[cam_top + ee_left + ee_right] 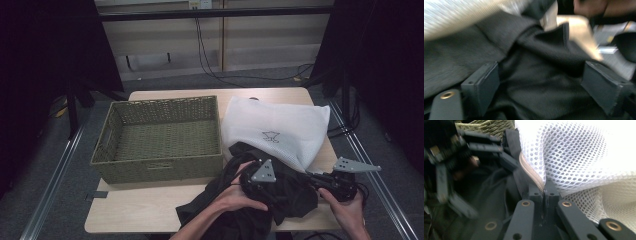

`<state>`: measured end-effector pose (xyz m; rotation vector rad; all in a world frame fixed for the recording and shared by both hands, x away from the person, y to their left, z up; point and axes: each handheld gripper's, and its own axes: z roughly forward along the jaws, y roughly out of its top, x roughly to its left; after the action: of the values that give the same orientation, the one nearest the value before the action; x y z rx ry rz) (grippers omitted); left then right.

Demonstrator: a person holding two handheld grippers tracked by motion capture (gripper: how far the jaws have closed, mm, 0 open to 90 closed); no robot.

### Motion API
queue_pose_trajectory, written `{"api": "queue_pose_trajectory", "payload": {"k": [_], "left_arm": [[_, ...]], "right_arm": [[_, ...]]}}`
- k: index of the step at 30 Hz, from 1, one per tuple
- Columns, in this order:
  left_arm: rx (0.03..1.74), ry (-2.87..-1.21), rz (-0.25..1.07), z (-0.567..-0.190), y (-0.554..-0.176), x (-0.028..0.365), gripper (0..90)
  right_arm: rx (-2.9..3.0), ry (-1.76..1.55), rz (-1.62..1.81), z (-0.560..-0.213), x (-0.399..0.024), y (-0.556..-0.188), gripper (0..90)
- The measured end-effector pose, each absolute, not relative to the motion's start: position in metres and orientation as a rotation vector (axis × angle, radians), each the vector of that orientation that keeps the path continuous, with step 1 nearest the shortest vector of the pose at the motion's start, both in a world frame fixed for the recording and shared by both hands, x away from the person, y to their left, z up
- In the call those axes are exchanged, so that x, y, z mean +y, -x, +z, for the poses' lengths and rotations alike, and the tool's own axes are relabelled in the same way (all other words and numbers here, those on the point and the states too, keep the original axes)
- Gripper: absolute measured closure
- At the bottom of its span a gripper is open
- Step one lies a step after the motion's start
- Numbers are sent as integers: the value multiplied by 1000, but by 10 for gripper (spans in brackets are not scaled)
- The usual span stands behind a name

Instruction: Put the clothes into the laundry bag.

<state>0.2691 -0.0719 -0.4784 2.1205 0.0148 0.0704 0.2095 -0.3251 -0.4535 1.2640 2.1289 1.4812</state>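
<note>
My right tool (pixel 544 195) is clenched on the zipper edge of the white mesh bag (pixel 584 157); the jaws meet with the tan zipper strip pinched between them. In the high view this right tool (pixel 311 176) sits at the near right corner of the worktop (pixel 150 205), just at the bag's (pixel 280 127) open lower edge

My left tool (pixel 541 85) is released: its two jaws stand wide apart over the dark garment (pixel 536 82), cloth lying between them but the pads not pressing on it. That view is blurred. In the high view the left tool (pixel 248 180) rests on top of the garment (pixel 290 197), my left hand (pixel 235 197) around it

The garment is a black bundle at the near edge of the worktop, partly tucked under the bag's mouth, the rest spilling toward me and over the front edge. In the right gripper view the black cloth (pixel 494 195) lies just beside the zipper, left of the mesh

The green woven basket (pixel 160 135) stands on the left half of the worktop, just beside the bag, nothing visible in it

My right hand (pixel 347 207) grips the right tool from below
</note>
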Motion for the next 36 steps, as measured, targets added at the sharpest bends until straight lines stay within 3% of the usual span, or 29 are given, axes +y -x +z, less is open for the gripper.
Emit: {"api": "queue_pose_trajectory", "payload": {"k": [2, 6, 12, 14, 16, 20, 29, 36], "left_arm": [[-11, -2165, 57, -485, -270, -74, 112], [-86, -2303, 154, -492, -262, -83, 127], [-35, -2348, 246, -492, -264, -85, 489], [37, -2298, 220, -488, -270, -80, 641], [109, -2250, 149, -485, -276, -74, 697], [214, -2111, 15, -473, -289, -58, 719], [348, -1994, 12, -446, -308, -45, 729], [405, -2044, 24, -450, -319, -67, 727]], "right_arm": [[2121, -1271, 1484, -453, -327, -209, 879], [2115, -1261, 1484, -450, -330, -208, 879], [2093, -1261, 1487, -445, -332, -205, 879], [2091, -1263, 1486, -443, -333, -204, 879], [2087, -1261, 1483, -442, -334, -203, 879], [2096, -1256, 1485, -439, -333, -203, 878], [2129, -1237, 1485, -431, -322, -201, 874], [2170, -1174, 1520, -411, -302, -199, 873]]}}
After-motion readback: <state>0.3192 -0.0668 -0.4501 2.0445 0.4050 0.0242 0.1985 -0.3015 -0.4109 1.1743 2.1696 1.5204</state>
